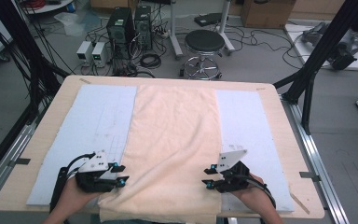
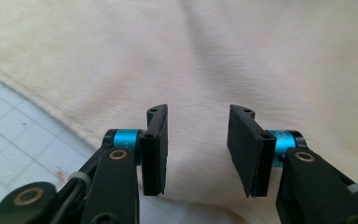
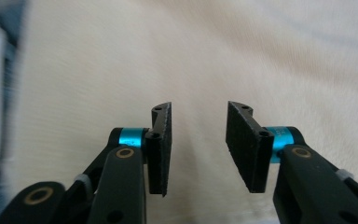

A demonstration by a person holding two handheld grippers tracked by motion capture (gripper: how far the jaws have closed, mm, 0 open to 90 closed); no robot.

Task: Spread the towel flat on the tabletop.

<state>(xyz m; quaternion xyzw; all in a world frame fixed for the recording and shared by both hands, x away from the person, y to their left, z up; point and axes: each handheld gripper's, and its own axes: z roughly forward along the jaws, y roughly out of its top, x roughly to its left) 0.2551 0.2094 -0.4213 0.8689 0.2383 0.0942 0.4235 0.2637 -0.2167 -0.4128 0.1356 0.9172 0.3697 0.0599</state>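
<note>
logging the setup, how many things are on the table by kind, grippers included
cream cloth: 1
pale blue mat: 1, showing on both sides of the cloth
grippers: 2, left gripper and right gripper, both with fingers open over the cloth's near edges
total: 4

item: cream cloth [image 1: 172, 140]. its near hem ran off the bottom edge of your high view, so you could not see where it ended. item: your hands, left [image 1: 72, 198] and right [image 1: 256, 198]. both were cut off at the wrist by that edge. item: left margin of your right gripper view. it was blurred; a grey-blue streak there could not be identified.
</note>
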